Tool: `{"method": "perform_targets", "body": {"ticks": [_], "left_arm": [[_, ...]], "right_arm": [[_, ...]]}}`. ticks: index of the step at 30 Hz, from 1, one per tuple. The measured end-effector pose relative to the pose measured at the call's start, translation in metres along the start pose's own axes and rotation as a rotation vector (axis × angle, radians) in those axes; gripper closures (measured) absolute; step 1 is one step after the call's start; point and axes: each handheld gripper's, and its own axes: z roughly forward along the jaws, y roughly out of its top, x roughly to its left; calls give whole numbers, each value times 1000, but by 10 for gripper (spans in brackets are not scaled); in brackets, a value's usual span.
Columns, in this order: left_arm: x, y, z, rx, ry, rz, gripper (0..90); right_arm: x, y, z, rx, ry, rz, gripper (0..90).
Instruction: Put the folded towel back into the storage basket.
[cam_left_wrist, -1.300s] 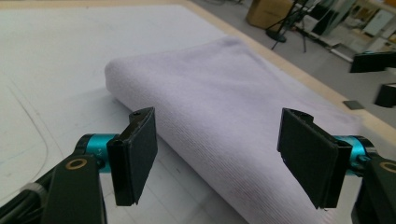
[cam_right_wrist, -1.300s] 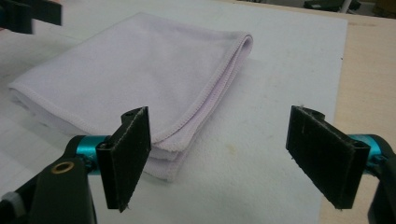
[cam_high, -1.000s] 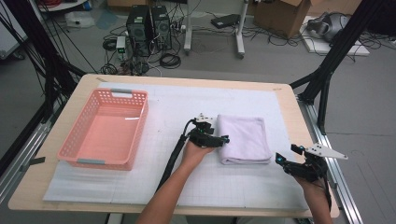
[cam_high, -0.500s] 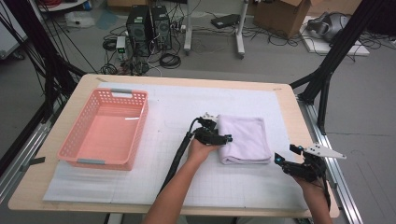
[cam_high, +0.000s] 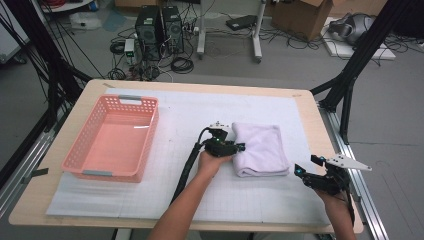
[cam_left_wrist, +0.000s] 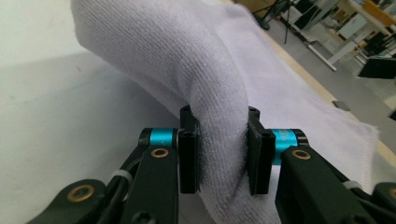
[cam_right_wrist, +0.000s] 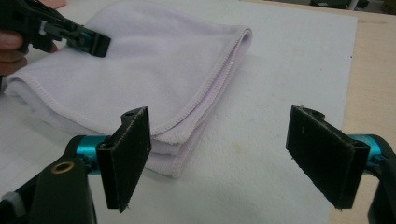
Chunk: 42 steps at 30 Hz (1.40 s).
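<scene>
A folded white towel (cam_high: 262, 147) lies on the white mat right of the table's middle. My left gripper (cam_high: 235, 146) is at the towel's left edge. Its jaws have just been closing, and in the left gripper view the pads (cam_left_wrist: 189, 158) pinch a raised fold of the towel (cam_left_wrist: 187, 60) between them. My right gripper (cam_high: 307, 165) hovers near the table's front right corner, jaws wide open with nothing between them. In the right gripper view, the right gripper (cam_right_wrist: 233, 149) faces the towel's (cam_right_wrist: 154, 65) stitched corner, and the left gripper (cam_right_wrist: 88, 42) sits on the towel's far side.
A pink plastic basket (cam_high: 137, 100) stands on the left of the mat with nothing in it. The wooden table edge (cam_high: 325, 130) runs close to the right of the towel. Black frame legs, computers and cables are on the floor beyond the table.
My left gripper has shifted slightly right onto the towel's left edge and closed on it, bunching the cloth. The right gripper has stayed put.
</scene>
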Motion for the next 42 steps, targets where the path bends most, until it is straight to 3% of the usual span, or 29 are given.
{"method": "perform_targets", "body": {"ticks": [8, 15, 31, 42], "left_arm": [[-15, 10, -35, -76, -31, 189, 713], [-25, 13, -59, -129, -68, 300, 720], [-41, 27, -94, -181, -140, 419, 737], [-48, 38, -122, -233, -172, 468, 741]], "right_arm": [[3, 1, 1, 5, 4, -13, 212], [6, 2, 3, 10, 9, -17, 212], [9, 4, 7, 7, 21, -23, 212], [10, 6, 7, 2, 23, -20, 212]]}}
